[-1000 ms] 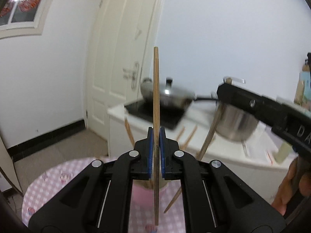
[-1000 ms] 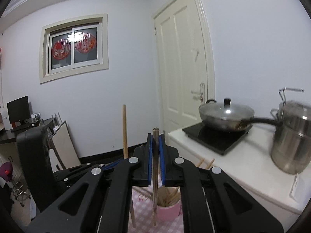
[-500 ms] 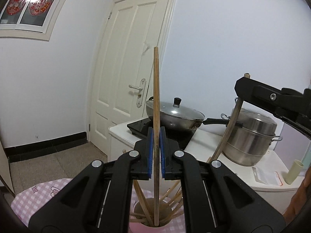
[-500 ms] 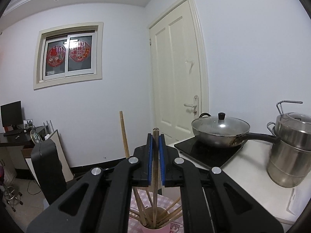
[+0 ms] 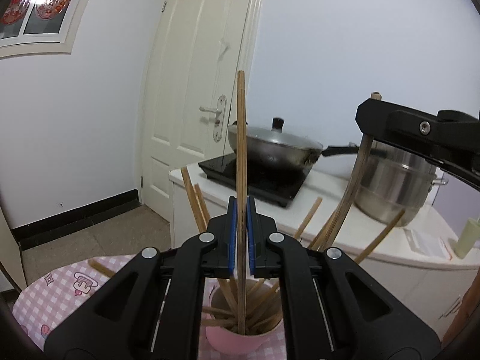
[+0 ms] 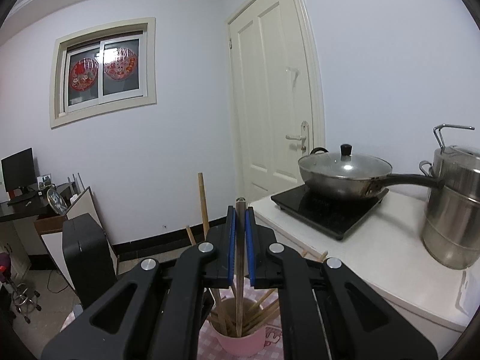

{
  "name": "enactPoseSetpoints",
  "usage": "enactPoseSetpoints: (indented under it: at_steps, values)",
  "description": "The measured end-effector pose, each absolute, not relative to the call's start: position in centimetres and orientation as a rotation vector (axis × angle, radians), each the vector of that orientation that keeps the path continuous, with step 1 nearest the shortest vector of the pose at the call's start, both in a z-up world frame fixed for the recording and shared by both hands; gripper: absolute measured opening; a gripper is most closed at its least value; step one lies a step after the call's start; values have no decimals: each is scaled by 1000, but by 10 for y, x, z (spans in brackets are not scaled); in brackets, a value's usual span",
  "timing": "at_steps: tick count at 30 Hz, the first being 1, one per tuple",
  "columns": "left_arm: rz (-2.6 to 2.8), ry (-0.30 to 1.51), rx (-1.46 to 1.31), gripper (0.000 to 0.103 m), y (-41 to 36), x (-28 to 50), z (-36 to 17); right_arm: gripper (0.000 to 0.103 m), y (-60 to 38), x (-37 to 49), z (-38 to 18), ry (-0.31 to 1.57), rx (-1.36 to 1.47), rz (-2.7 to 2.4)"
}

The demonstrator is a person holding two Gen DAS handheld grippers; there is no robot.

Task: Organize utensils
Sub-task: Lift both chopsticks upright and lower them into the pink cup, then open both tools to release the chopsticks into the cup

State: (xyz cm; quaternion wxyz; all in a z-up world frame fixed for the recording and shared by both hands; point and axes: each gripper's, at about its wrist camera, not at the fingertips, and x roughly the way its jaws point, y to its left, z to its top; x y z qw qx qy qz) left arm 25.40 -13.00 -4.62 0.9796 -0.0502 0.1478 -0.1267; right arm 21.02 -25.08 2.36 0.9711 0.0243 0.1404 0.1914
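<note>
A pink cup (image 5: 240,343) holding several wooden chopsticks stands on a pink checked tablecloth (image 5: 60,294); it also shows in the right wrist view (image 6: 240,343). My left gripper (image 5: 241,210) is shut on a wooden chopstick (image 5: 241,150) held upright, its lower end inside the cup. My right gripper (image 6: 240,213) is shut on another chopstick (image 6: 239,270), also upright with its lower end in the cup. The right gripper shows in the left wrist view (image 5: 414,132) at the upper right, above the cup.
A white counter (image 6: 375,264) behind the table carries a black induction hob (image 6: 327,210) with a lidded wok (image 6: 345,174) and a steel pot (image 6: 456,210). A white door (image 6: 276,105) is behind. A desk with a monitor (image 6: 18,171) stands far left.
Both grippers have lowered towards the cup, and both chopsticks now reach deeper into it. The views have tilted down slightly, showing more of the cup and tablecloth.
</note>
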Motion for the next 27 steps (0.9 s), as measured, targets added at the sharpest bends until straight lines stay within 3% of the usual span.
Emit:
enactPoseSetpoints:
  at_steps: [19, 20, 22, 23, 27]
  values:
    - [-252, 390, -45, 8, -123, 237, -56, 6, -250, 205, -9, 377, 62, 352]
    - [-254, 393, -44, 11, -123, 235, -55, 6, -250, 204, -9, 378, 65, 347]
    - [-254, 396, -46, 35, -121, 233, -53, 6, -251, 203, -10, 382, 71, 345]
    - [-249, 383, -51, 60, -119, 229, -51, 6, -252, 202, -10, 384, 74, 343]
    - [-241, 348, -41, 62, -117, 215, -42, 7, -251, 197, -9, 386, 72, 335]
